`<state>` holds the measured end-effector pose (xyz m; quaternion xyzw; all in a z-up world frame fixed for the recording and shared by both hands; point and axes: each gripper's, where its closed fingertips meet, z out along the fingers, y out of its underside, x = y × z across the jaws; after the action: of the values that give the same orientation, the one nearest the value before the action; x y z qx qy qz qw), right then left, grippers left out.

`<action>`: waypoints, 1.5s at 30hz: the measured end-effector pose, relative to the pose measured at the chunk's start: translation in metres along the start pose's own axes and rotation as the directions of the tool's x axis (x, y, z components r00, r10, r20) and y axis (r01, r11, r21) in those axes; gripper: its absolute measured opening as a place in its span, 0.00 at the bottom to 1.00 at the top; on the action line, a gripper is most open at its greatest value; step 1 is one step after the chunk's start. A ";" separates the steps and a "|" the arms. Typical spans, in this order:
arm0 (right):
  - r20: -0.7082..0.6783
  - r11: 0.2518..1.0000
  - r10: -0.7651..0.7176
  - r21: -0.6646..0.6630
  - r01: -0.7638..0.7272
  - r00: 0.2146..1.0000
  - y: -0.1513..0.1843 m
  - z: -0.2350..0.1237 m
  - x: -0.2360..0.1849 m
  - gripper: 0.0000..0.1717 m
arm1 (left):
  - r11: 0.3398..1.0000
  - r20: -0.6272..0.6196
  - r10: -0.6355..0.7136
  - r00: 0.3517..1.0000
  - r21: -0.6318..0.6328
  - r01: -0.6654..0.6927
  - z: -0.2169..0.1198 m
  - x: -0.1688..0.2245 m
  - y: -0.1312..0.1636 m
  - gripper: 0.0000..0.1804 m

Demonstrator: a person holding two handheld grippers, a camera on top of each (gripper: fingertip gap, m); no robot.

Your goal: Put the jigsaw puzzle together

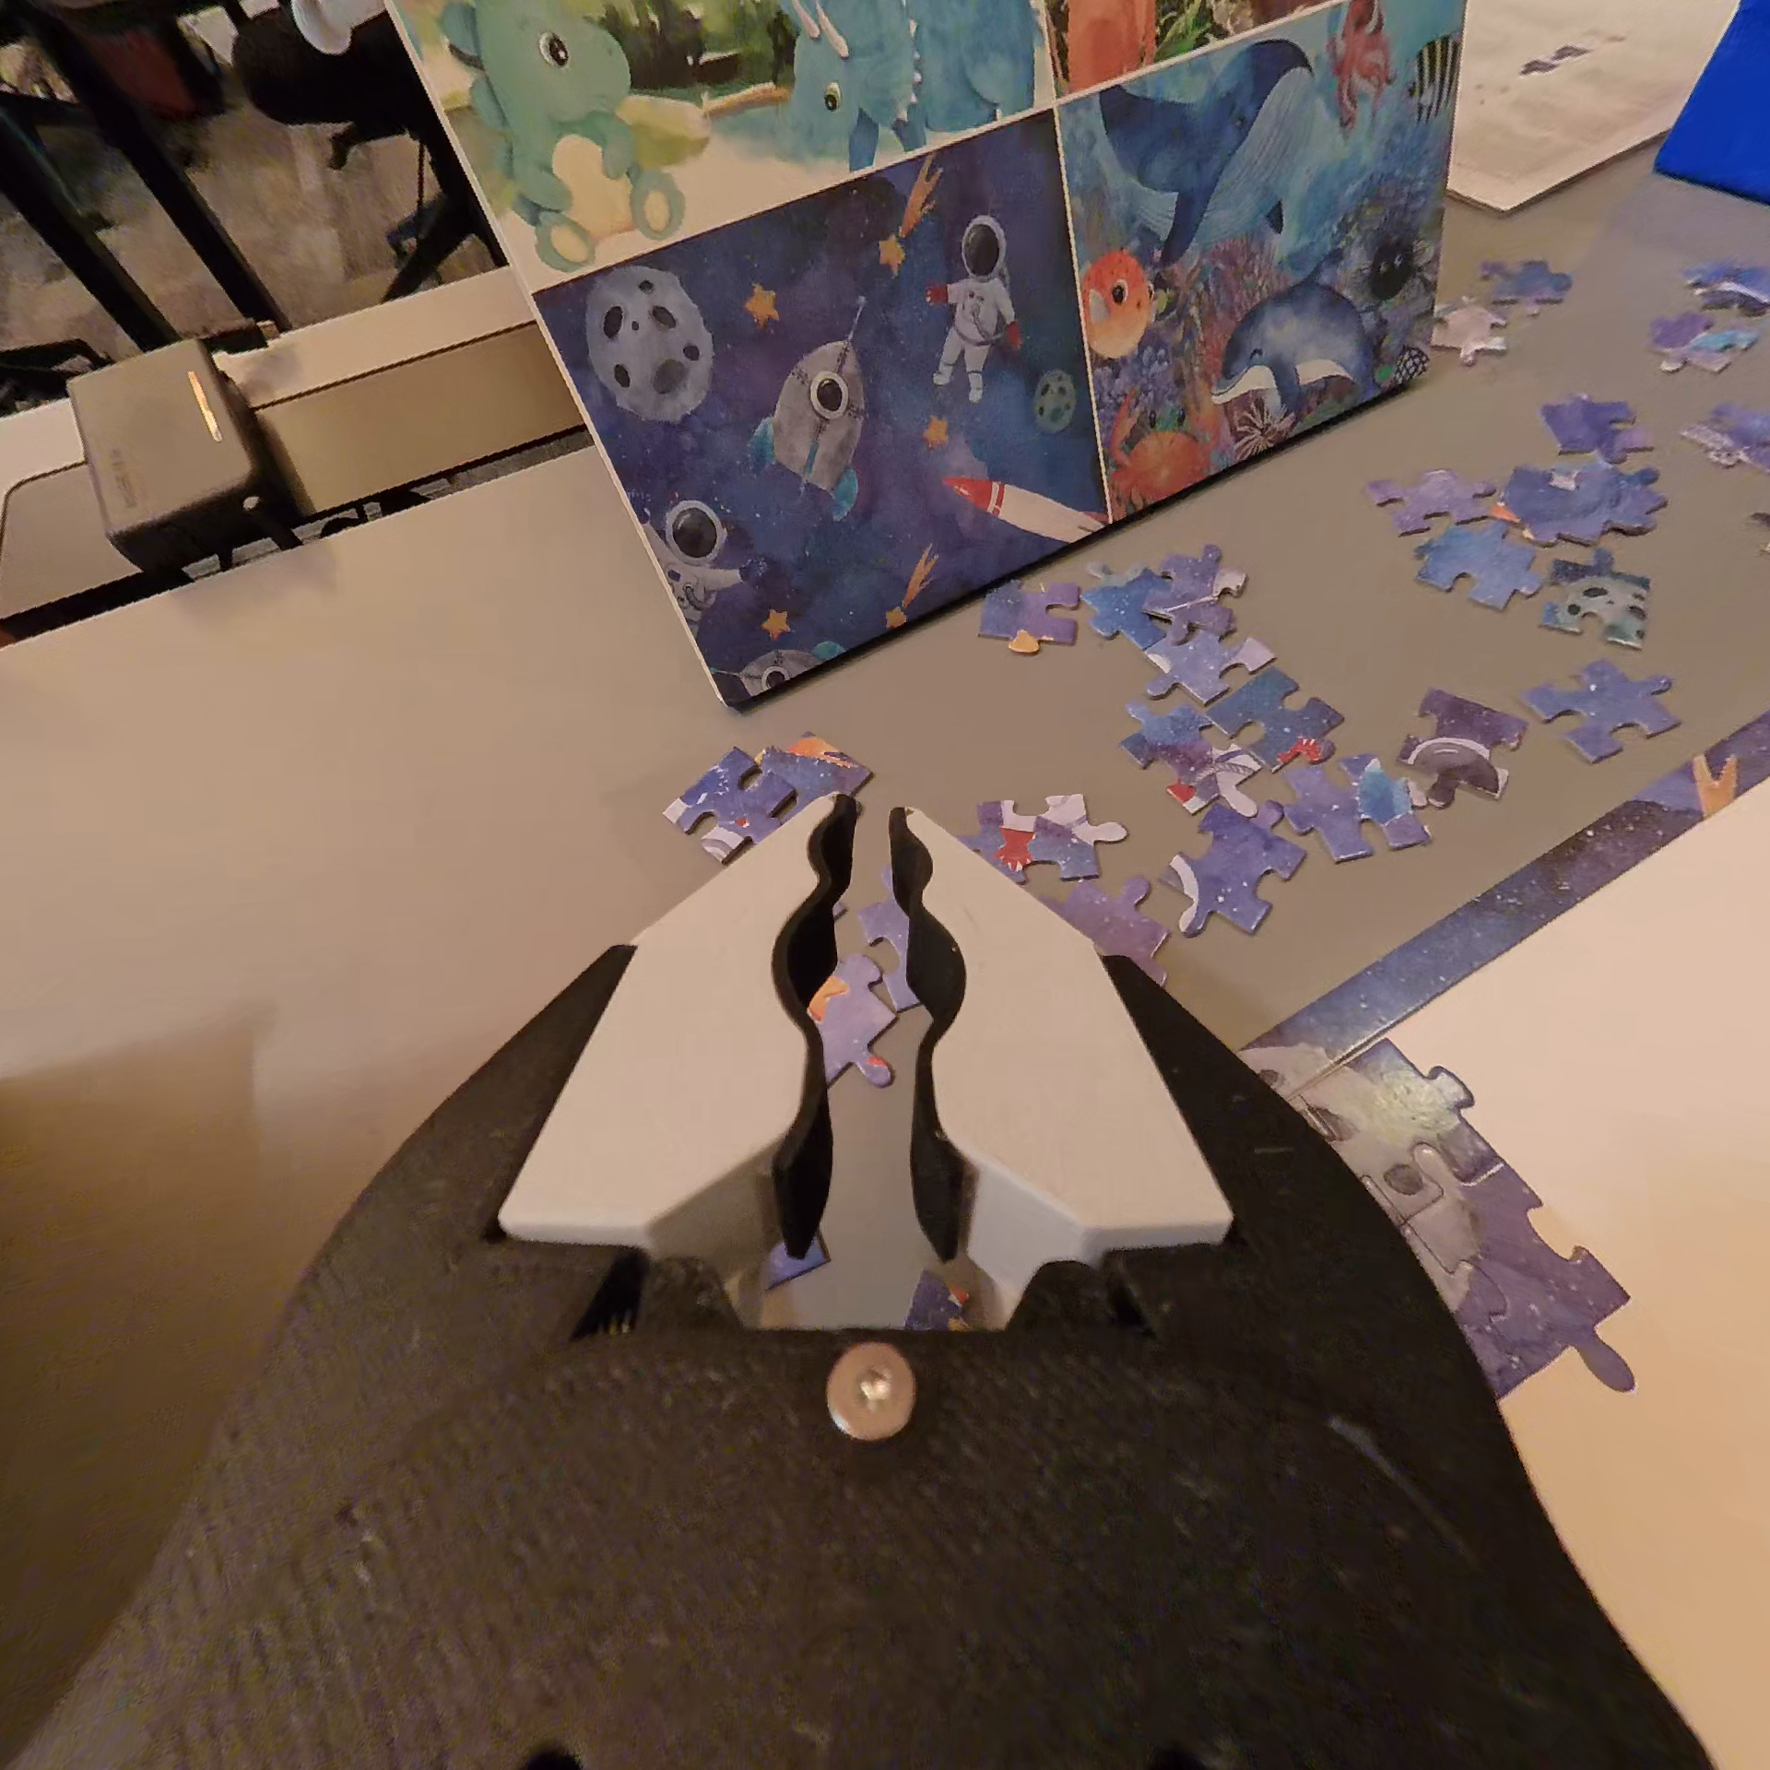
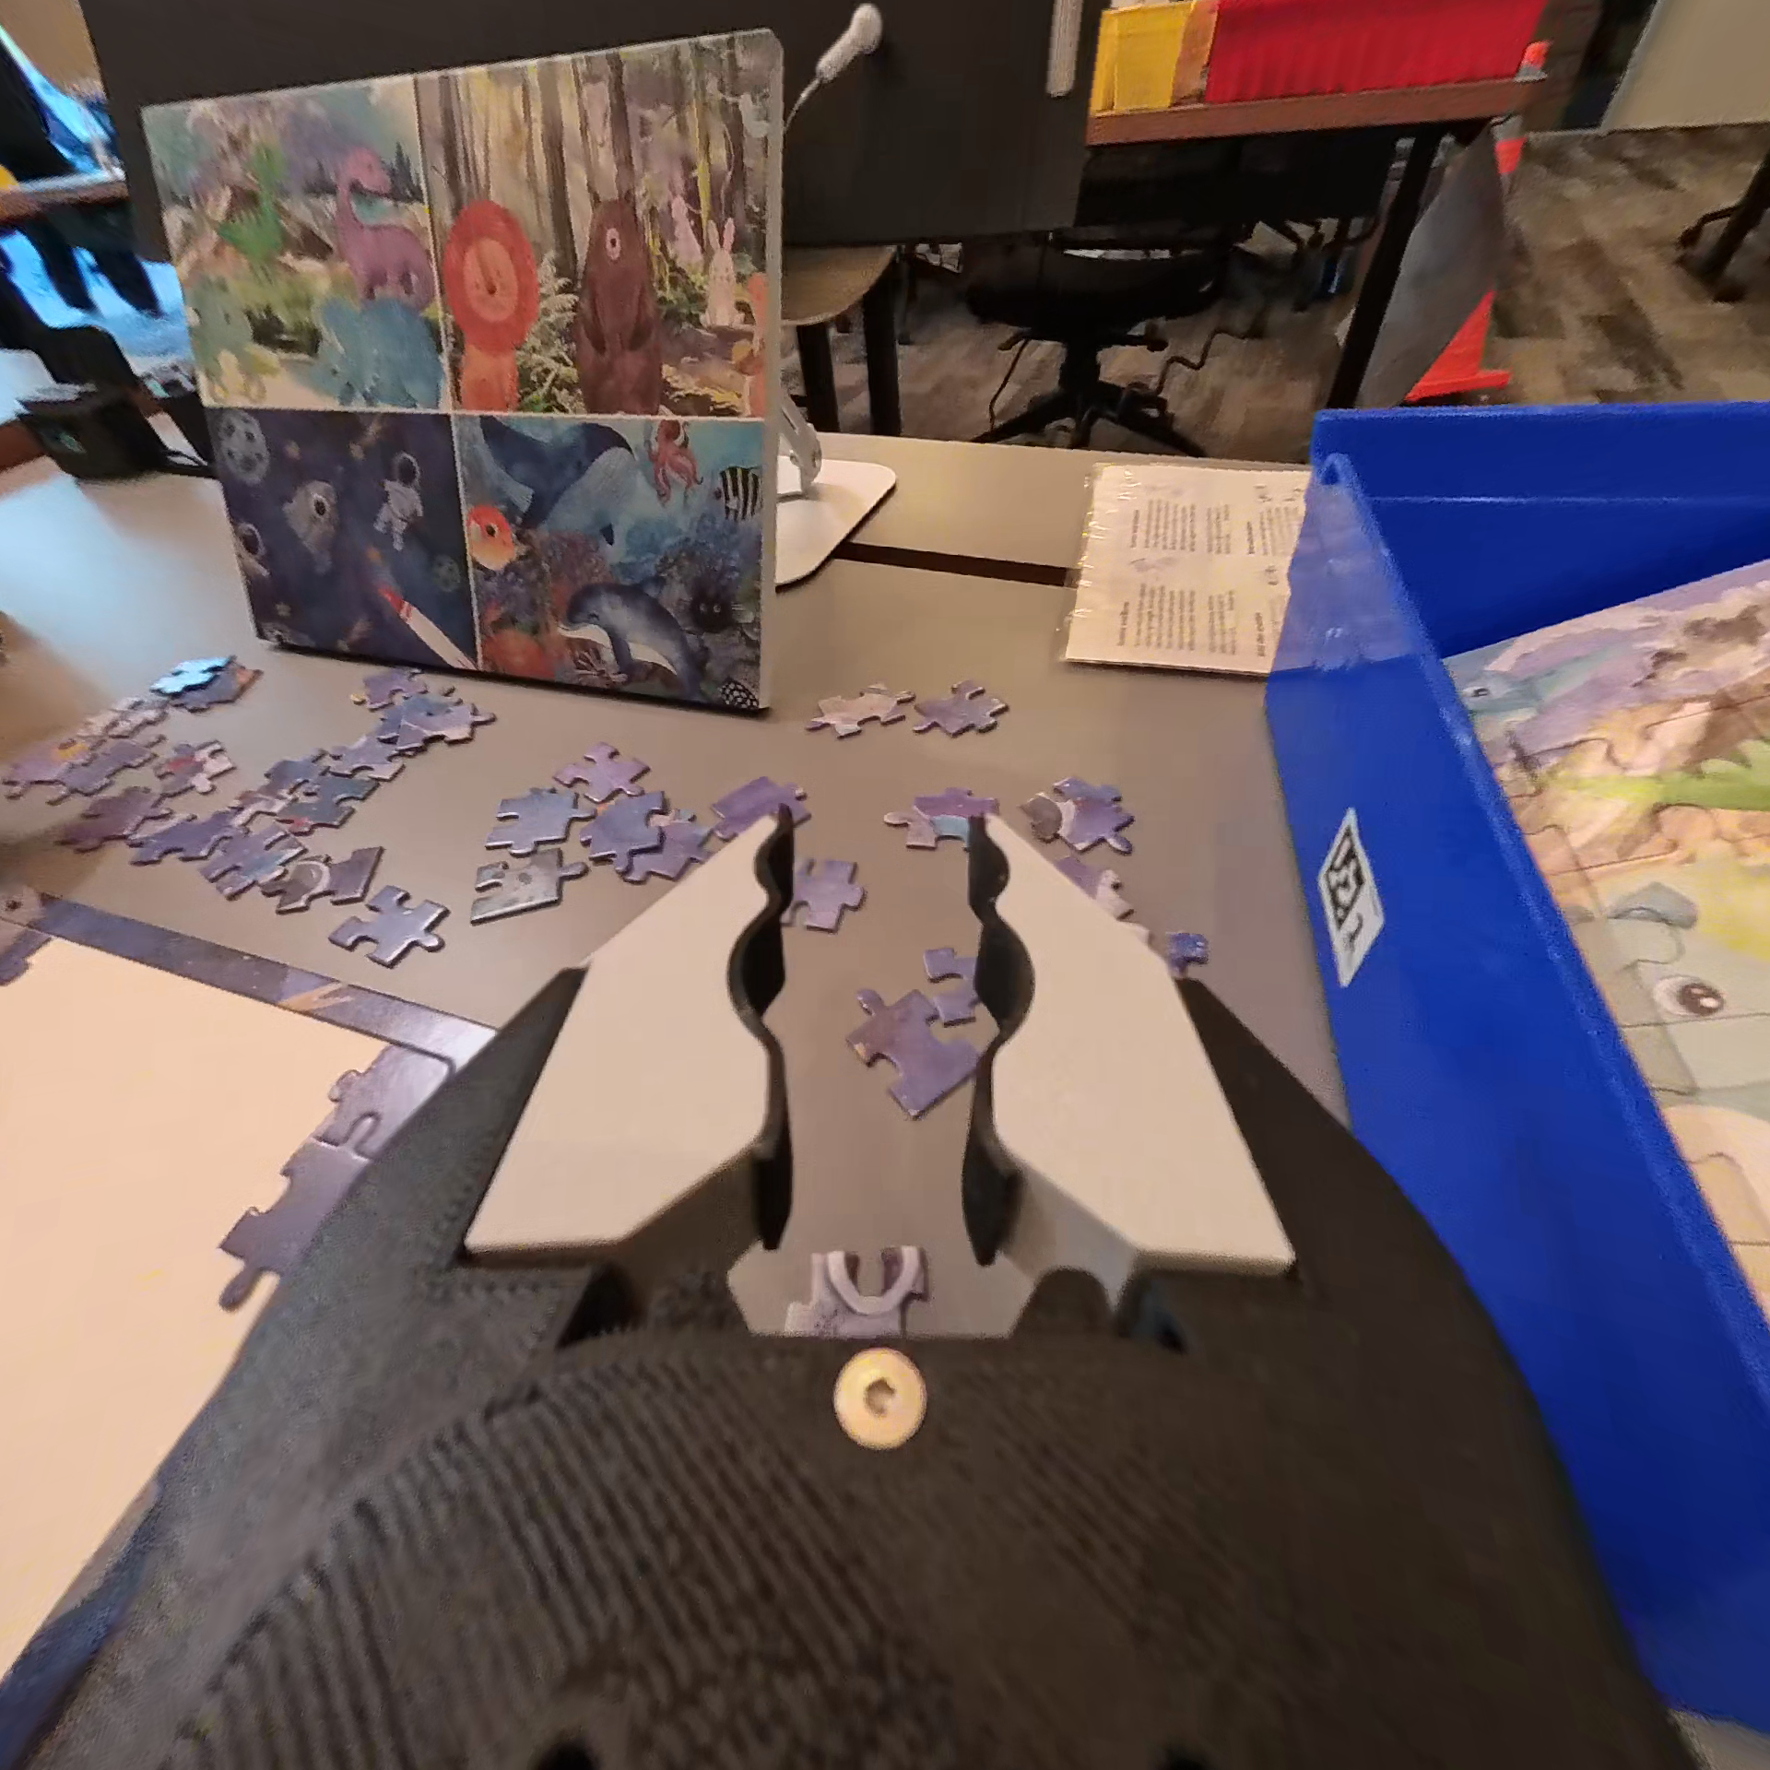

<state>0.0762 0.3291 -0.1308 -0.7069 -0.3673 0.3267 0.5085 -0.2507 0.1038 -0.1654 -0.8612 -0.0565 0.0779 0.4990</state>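
Left wrist view. The left tool (image 1: 872,814) hangs over the grey table (image 1: 335,766) with its two fingers nearly together, a narrow slit between the tips and nothing pinched in it. Loose purple-blue puzzle pieces (image 1: 1236,670) lie flat on the table below and beyond the tips; one pair of pieces (image 1: 757,795) lies just left of the left fingertip, and a piece with an orange patch (image 1: 852,1015) shows on the table through the slit. An upright picture box (image 1: 910,335) stands beyond them, toward the far edge of the table. At the right, a pale board (image 1: 1580,1101) carries a partly assembled dark-blue puzzle border (image 1: 1437,1149).

Right wrist view. The right tool (image 2: 881,824) is spread wide above the same table, its fingers gripping nothing. Between the fingers, flat on the table, lie a small piece (image 2: 824,891) near the left finger and a larger piece (image 2: 910,1044) close to the right finger; whether it touches that finger cannot be told. More pieces are scattered to the left. The picture box (image 2: 479,383) stands at the far left of the table. A blue bin (image 2: 1494,958) stands just right of the tool, and a printed sheet (image 2: 1178,575) lies beyond, beside the bin's far corner.
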 end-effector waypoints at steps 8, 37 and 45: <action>0.057 0.992 -0.030 -0.122 0.036 0.998 0.021 0.015 -0.023 0.24 | 1.000 0.007 0.005 1.000 -0.006 -0.004 0.001 -0.001 0.001 0.03; -0.047 0.905 -0.066 -0.424 0.040 0.997 0.101 -0.035 -0.010 0.14 | 1.000 -0.010 -0.022 1.000 0.006 0.022 0.001 0.001 0.001 0.03; -0.090 0.936 -0.080 -0.348 0.044 0.993 0.071 -0.044 -0.010 0.07 | 0.999 -0.027 -0.039 0.999 0.021 0.039 -0.001 0.002 -0.002 0.03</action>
<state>0.1214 0.2842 -0.1859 -0.7892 -0.4145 0.2044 0.4045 -0.2484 0.1045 -0.1637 -0.8555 -0.0659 0.0573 0.5105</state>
